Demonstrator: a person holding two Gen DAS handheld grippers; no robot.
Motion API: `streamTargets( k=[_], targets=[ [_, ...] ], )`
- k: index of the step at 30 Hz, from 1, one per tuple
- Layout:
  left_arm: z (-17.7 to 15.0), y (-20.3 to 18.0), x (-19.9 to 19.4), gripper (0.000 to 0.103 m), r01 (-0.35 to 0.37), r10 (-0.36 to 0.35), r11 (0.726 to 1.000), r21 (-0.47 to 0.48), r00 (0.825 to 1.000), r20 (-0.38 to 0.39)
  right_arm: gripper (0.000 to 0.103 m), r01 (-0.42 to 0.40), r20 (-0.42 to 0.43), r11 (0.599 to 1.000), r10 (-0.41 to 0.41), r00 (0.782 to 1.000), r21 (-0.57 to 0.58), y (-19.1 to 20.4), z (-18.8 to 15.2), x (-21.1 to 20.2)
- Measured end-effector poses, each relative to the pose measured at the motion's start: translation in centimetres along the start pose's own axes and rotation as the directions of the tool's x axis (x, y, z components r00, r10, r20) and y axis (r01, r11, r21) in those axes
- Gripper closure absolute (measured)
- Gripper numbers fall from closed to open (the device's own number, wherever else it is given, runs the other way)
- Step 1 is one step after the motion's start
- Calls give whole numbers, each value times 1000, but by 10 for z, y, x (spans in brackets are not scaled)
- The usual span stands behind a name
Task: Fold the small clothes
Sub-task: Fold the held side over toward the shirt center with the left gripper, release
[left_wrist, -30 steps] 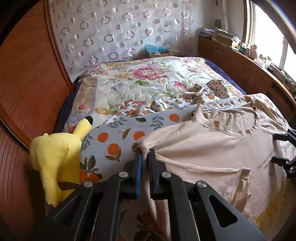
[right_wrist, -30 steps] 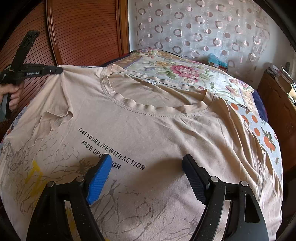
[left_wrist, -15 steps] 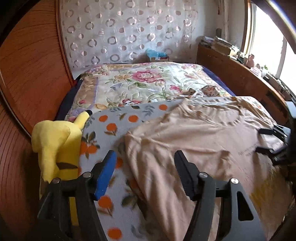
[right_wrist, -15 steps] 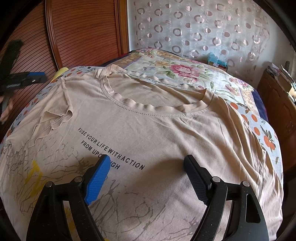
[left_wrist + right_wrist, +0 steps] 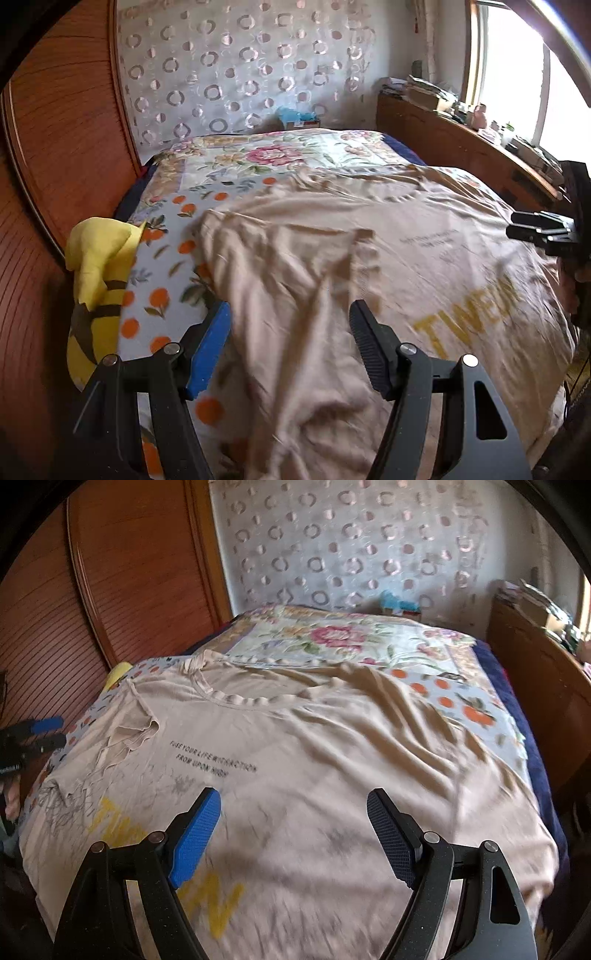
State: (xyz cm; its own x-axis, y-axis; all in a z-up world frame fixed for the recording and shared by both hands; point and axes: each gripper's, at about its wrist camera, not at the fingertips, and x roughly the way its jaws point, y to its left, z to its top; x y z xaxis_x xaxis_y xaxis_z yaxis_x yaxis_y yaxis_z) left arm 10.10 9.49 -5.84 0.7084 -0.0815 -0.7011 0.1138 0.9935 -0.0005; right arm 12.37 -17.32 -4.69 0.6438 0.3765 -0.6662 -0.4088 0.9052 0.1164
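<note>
Left gripper (image 5: 290, 339) spread wide, holding nothing; right gripper (image 5: 293, 830) likewise agape.

Home bedroom, prob., bed w/ floral quilt (image 5: 280, 158), plush toy (image 5: 99, 273)

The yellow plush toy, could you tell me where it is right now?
In the left wrist view, the yellow plush toy sits at the bed's left edge, between the wooden wall and beige T-shirt.

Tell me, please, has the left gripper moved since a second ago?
Yes. The left gripper let go of the T-shirt, jaws open, and drew back toward the foot of the bed, away from the yellow plush toy.
</note>
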Motion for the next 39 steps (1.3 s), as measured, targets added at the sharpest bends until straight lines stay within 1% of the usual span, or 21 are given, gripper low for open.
streamTargets(
  k=[5, 8, 9, 10, 11, 12, 15, 20, 22, 23, 24, 26, 28, 31, 33, 34, 39],
  targets=[
    [-15, -25, -8, 36, 3, -3, 999, 53, 1000, -8, 20, 38, 1, 999, -38, 999, 30, -9, -24, -22],
    [-21, -33, -7, 36, 35, -34, 997, 66, 999, -14, 20, 58, 3, 998, -58, 998, 38, -12, -37, -31],
    [-23, -34, -7, 38, 37, -36, 997, 68, 999, -15, 20, 62, 3, 997, -62, 998, 43, -12, -41, -34],
    [-26, -38, -6, 41, 40, -39, 997, 69, 999, -18, 20, 62, 2, 997, -62, 998, 48, -12, -44, -34],
    [-28, -39, -5, 47, 46, -45, 997, 69, 999, -24, 20, 61, 1, 997, -61, 998, 52, -11, -47, -36],
    [-30, -40, -3, 55, 56, -53, 996, 67, 998, -38, 20, 60, -1, 997, -60, 998, 55, -9, -50, -38],
    [-37, -46, 2, 71, 63, -58, 995, 77, 996, -68, 20, 62, 1, 997, -63, 998, 49, -6, -57, -44],
    [-44, -44, 9, 78, 44, -39, 998, 53, 995, -92, 20, 57, 1, 998, -57, 998, 30, -2, -72, -59],
    [-44, -42, 10, 82, 36, -32, 998, 44, 996, -89, 20, 62, -3, 998, -62, 998, 21, -3, -75, -64],
    [-45, -41, 9, 86, 37, -33, 999, 40, 996, -82, 20, 67, -4, 998, -67, 998, 16, -4, -75, -65],
    [-46, -40, 9, 94, 38, -35, 999, 36, 996, -77, 20, 73, -4, 997, -73, 997, 11, -5, -77, -67],
    [-45, -41, 8, 98, 44, -42, 998, 36, 996, -73, 20, 86, -13, 996, -86, 996, 10, -7, -77, -66],
    [-47, -43, 6, 99, 39, -37, 998, 42, 997, -63, 20, 78, -21, 997, -77, 997, 22, -8, -76, -64],
    [-46, -42, 0, 99, 44, -42, 999, 32, 998, -47, 20, 90, -20, 996, -90, 996, 26, -10, -72, -62],
    [-45, -43, -14, 99, 59, -59, 998, 24, 998, 1, 20, 89, -22, 996, -89, 996, 27, -10, -72, -60],
    [-44, -44, -20, 99, 63, -63, 998, 25, 998, 13, 20, 92, -21, 995, -92, 996, 27, -10, -72, -60],
    [-42, -50, -30, 99, 95, -96, 995, 29, 995, 10, 20, 109, -17, 994, -108, 994, 20, -10, -73, -59]
  ],
)
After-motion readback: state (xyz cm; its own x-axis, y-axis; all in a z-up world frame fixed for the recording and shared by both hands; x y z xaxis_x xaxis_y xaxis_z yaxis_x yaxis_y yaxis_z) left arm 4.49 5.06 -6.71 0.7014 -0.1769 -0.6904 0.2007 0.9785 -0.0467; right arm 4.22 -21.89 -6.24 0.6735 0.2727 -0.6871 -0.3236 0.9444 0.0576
